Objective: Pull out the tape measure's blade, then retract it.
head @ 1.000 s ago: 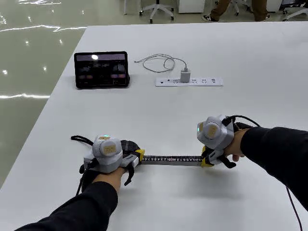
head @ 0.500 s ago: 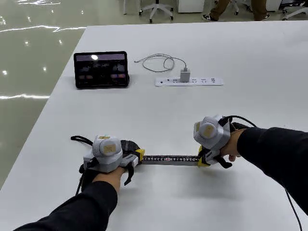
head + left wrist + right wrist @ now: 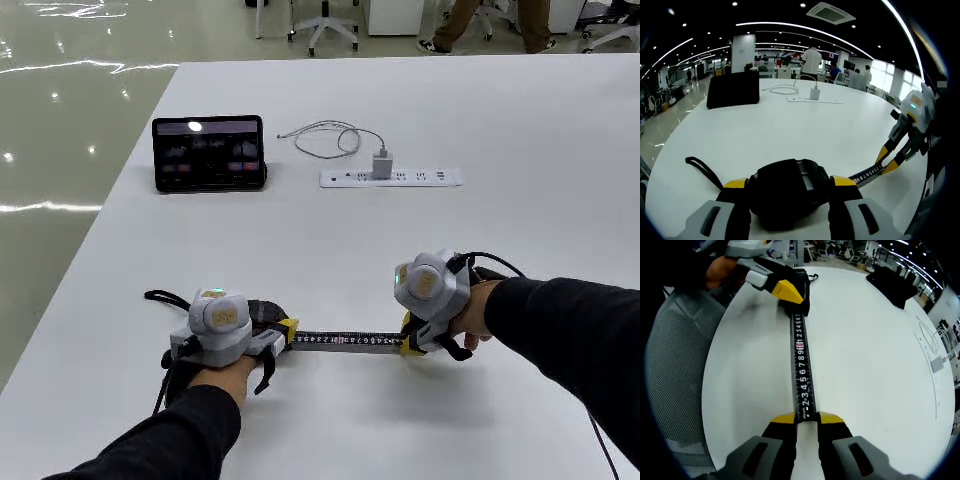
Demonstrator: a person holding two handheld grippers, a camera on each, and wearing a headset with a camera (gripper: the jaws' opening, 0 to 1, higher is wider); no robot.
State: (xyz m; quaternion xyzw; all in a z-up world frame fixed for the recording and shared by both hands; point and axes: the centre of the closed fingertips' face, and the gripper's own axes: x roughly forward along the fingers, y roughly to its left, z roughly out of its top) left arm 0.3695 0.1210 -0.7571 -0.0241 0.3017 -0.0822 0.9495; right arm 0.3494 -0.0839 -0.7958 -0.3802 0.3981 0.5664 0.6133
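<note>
Your right gripper point(image 3: 408, 345) has come in toward the left gripper point(image 3: 282, 333), so less blade point(image 3: 350, 341) lies bare between them than a second ago. Its jaws are pinched tight on the blade's tip. The left jaws clamp the black tape measure point(image 3: 790, 192), which rests on the white table point(image 3: 480, 110) near your edge. Farther back on the tabletop are a dark tablet point(image 3: 208, 152) and a power strip point(image 3: 390, 178) with a charger point(image 3: 383, 160) and a looped cable point(image 3: 325, 133). Glossy floor point(image 3: 60, 120) lies beyond the table's left edge.
</note>
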